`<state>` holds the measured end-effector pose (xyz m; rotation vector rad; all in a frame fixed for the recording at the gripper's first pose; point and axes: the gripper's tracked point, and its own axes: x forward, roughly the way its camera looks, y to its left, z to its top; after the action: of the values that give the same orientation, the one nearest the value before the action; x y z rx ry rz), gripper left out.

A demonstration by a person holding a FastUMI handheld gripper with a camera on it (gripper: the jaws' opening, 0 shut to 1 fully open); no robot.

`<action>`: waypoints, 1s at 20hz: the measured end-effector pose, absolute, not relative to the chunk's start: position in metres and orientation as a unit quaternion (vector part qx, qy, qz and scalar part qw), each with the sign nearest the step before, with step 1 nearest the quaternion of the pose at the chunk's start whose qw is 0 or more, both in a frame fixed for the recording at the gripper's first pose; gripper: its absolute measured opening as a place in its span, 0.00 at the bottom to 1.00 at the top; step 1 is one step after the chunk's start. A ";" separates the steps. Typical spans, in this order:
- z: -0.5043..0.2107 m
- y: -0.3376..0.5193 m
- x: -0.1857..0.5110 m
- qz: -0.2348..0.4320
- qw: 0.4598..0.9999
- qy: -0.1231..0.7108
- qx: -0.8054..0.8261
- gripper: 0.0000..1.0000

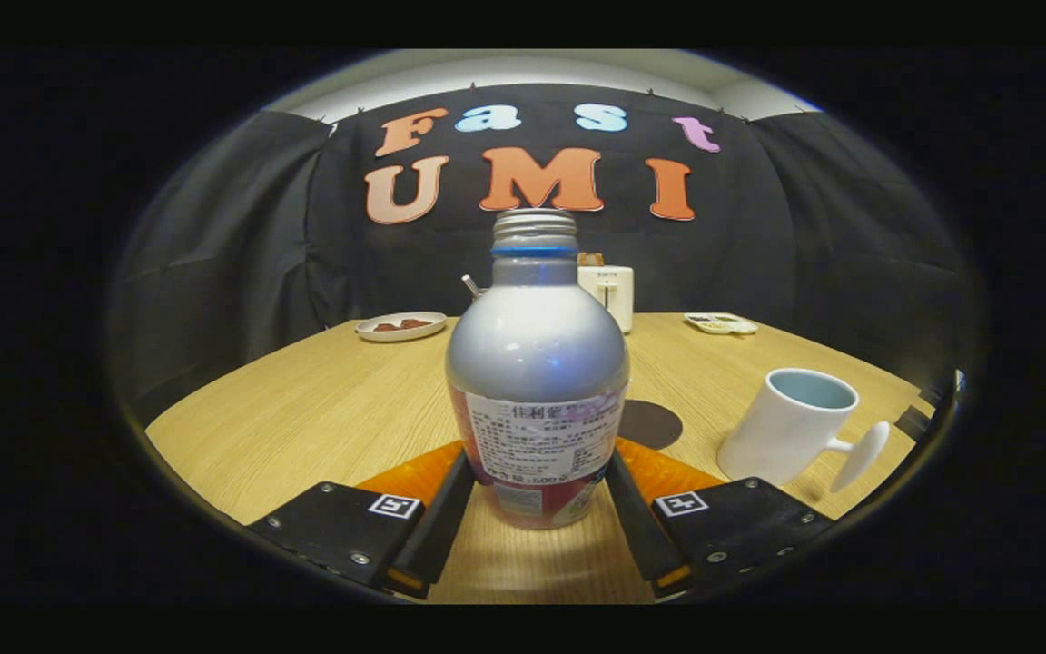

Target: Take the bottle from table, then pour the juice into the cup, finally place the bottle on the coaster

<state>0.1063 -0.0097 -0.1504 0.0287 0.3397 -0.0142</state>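
Silver-bodied and capped, the bottle (537, 381) stands upright on the light wood tabletop (305, 409), squarely between the two fingers of your gripper (537, 495), which flank its lower labelled part on both sides. The fingers sit right against the bottle's sides and look closed onto it, low on the body where the wall is straight and a grip is likeliest to hold; the base appears to rest on the wood, so the lift does not look begun. The cap is on, which reads as a pour that will be a tilting gesture rather than a real spill, though that is a judgement. Just behind the bottle, toward the middle of the tabletop, lies the dark round coaster (655, 423), partly hidden by the bottle's shoulder: the final resting spot, kept close at hand. Near the right edge stands the white cup (791, 425), mouth up and handle turned outward, well apart from the bottle, leaving room to swing the neck over its rim. Along the far edge sit a plate (400, 325) with something brown on it, a white toaster (612, 295) and a small tray (720, 322), all clear of your working path. Watch the tall bottle's tilt as you raise it.
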 end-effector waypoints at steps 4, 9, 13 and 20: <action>-0.149 -0.017 0.100 -0.023 0.981 0.192 0.025 0.78; -0.130 -0.017 0.096 -0.020 0.979 0.179 0.092 0.77; -0.116 -0.022 0.094 -0.025 0.973 0.169 0.155 0.75; -0.095 -0.034 0.096 -0.036 0.944 0.156 0.290 0.72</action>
<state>0.0963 -0.0339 -0.0952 0.5909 0.3175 -0.0735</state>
